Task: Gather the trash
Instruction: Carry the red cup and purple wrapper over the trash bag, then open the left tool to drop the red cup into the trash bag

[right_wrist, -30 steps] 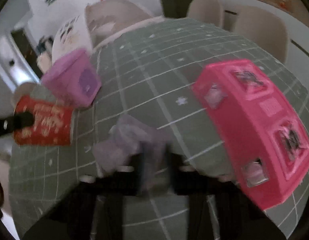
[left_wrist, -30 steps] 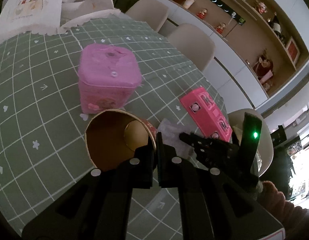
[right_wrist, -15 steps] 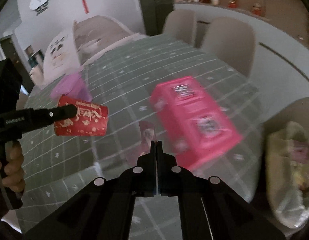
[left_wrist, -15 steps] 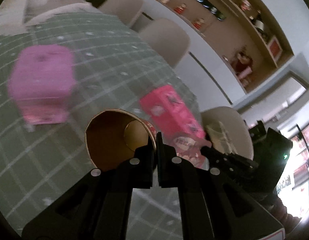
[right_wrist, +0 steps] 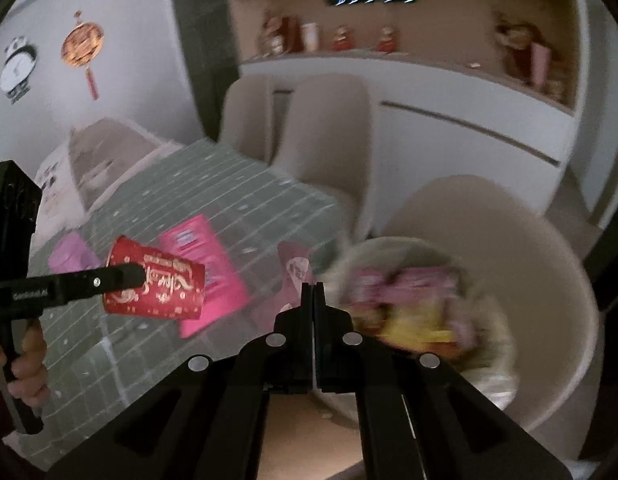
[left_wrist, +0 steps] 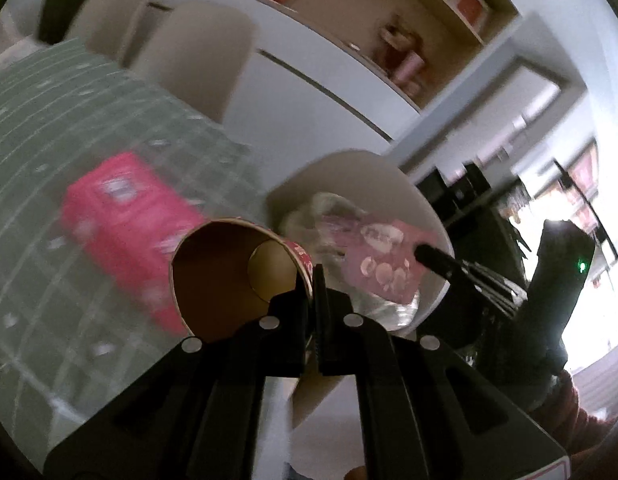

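Observation:
My left gripper (left_wrist: 313, 276) is shut on the rim of a red paper cup (left_wrist: 233, 272) held on its side, its brown inside facing the camera; it also shows in the right wrist view (right_wrist: 153, 286). My right gripper (right_wrist: 313, 288) is shut on a thin pink wrapper (right_wrist: 295, 270), also seen from the left wrist (left_wrist: 379, 264). Both hover past the table edge near a clear trash bag (right_wrist: 413, 308) full of wrappers on a beige chair (right_wrist: 541, 280).
A green grid tablecloth (right_wrist: 229, 200) covers the table at left. A flat pink box (right_wrist: 205, 268) and a lilac tin (right_wrist: 67, 258) lie on it. More beige chairs (right_wrist: 325, 120) stand behind, before white cabinets and shelves.
Both grippers have swung right, off the table toward the chair with the trash bag. The right gripper lifted the wrapper from the cloth; the cup stayed in the left.

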